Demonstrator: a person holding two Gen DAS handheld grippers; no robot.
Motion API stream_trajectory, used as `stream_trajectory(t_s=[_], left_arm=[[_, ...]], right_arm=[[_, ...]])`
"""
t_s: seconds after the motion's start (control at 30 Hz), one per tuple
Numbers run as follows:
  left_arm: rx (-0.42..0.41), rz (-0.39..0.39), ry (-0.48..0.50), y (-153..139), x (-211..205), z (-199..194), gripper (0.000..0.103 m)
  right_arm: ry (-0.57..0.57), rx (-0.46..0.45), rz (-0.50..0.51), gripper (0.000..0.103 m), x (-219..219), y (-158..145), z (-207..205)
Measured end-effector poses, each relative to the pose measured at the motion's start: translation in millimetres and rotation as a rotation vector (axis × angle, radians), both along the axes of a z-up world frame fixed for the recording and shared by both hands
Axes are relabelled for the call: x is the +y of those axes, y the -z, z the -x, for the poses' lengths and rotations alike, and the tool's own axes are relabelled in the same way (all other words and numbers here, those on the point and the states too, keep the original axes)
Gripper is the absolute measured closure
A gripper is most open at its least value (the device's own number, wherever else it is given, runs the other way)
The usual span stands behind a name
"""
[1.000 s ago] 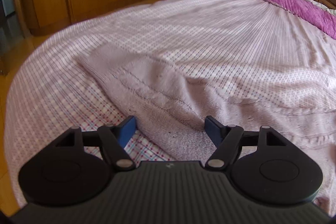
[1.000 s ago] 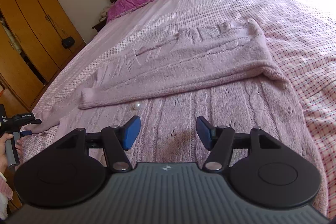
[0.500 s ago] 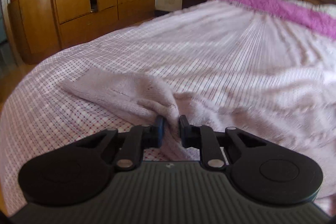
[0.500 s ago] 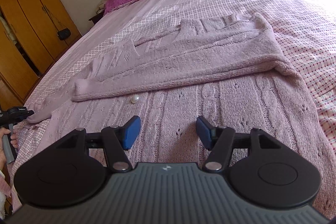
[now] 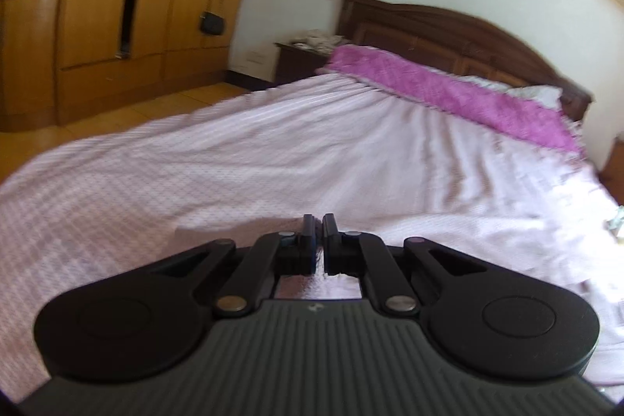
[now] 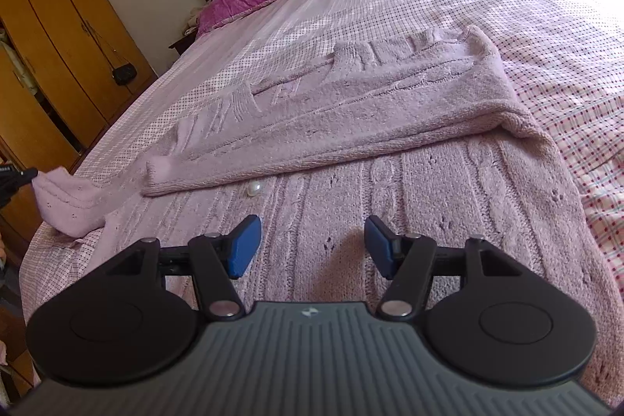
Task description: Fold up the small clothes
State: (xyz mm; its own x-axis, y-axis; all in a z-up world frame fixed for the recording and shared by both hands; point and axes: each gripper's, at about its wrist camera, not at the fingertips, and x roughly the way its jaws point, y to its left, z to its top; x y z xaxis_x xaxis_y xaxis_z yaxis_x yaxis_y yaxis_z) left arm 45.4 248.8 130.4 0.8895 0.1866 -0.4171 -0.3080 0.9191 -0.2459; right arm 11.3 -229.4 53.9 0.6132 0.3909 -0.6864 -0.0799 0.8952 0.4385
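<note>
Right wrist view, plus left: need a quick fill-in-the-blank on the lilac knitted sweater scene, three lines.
1. The right gripper hovers over the lilac cable-knit sweater with its jaws ___.
2. The left gripper is shut on the sweater's ___, holding it up off the checked pink bedspread.
3. The small black bag hangs on the door of the wooden ___.

Missing words: open; sleeve; wardrobe.
</note>
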Motion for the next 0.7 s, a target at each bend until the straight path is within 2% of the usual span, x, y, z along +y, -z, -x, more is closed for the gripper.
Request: stream_trajectory(t_s=[0.27,0.47,0.6,0.7], left_arm=[[-0.083,0.072,0.118,-34,-58,-11,0.098],[-0.114,0.108,0.180,-51,-121,-27,0.098],[-0.120,0.105,0.247,-50,-167,-36,0.098],[-0.090,0.116,0.321,-38,-202,-44,0.098]], right_arm=[[0.033,-0.003,-0.051,0.037,-17,2,6],[0.044,-0.015,-0.086,0.037,-28,3,10],[0.059,-0.027,-0.111,0.037,-39,3,11],[0.074,-0.029,-0.128,0.037,-49,5,11]])
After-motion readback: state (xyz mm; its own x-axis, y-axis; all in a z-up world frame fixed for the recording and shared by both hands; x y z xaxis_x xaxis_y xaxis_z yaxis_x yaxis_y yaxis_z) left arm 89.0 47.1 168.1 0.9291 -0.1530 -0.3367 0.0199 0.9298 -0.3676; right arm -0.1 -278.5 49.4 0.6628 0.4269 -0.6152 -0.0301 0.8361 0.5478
